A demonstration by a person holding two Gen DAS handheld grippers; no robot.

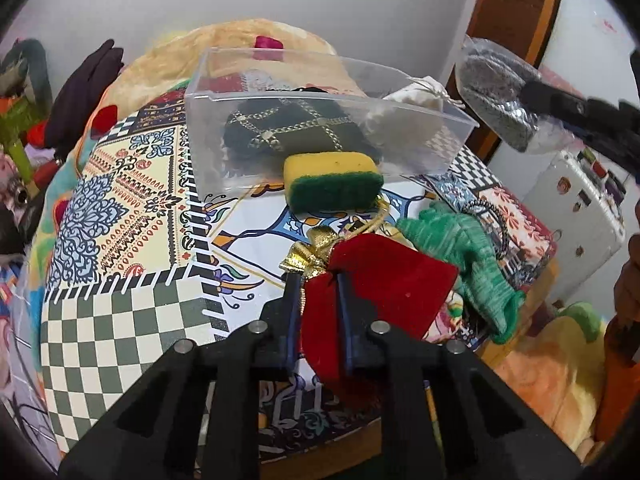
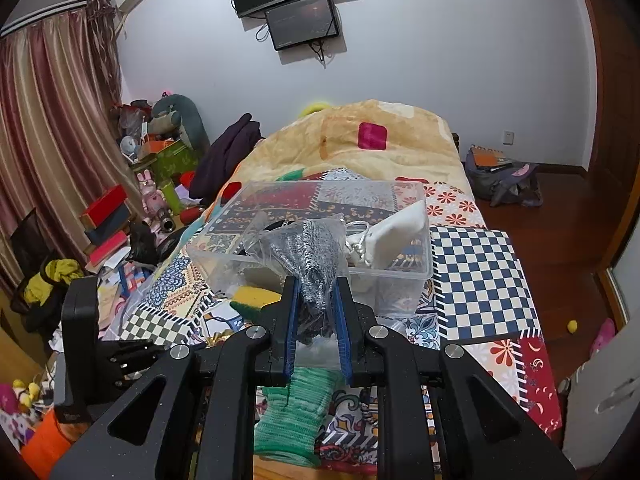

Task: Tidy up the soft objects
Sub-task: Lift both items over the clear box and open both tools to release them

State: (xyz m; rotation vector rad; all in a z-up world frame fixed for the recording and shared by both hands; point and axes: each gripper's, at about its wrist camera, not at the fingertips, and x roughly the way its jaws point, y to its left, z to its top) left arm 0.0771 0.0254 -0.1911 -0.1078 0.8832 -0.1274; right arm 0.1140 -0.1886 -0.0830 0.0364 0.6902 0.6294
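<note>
Gripping one red velvet pouch (image 1: 372, 280) just above the patterned bed cover (image 1: 132, 216), the left tool (image 1: 318, 280) is clamped shut on it. The right tool (image 2: 316, 292) pinches one bagged grey knit (image 2: 312, 256) over the single clear bin (image 2: 416, 272), which already holds two pouches. One sponge (image 1: 332, 184) and one green glove (image 1: 468, 256) lie on the cover nearby.

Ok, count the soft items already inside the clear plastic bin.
2 visible: a dark green gold-trimmed pouch at the clear plastic bin's left and a white drawstring bag at its right; more may hide beneath.
</note>
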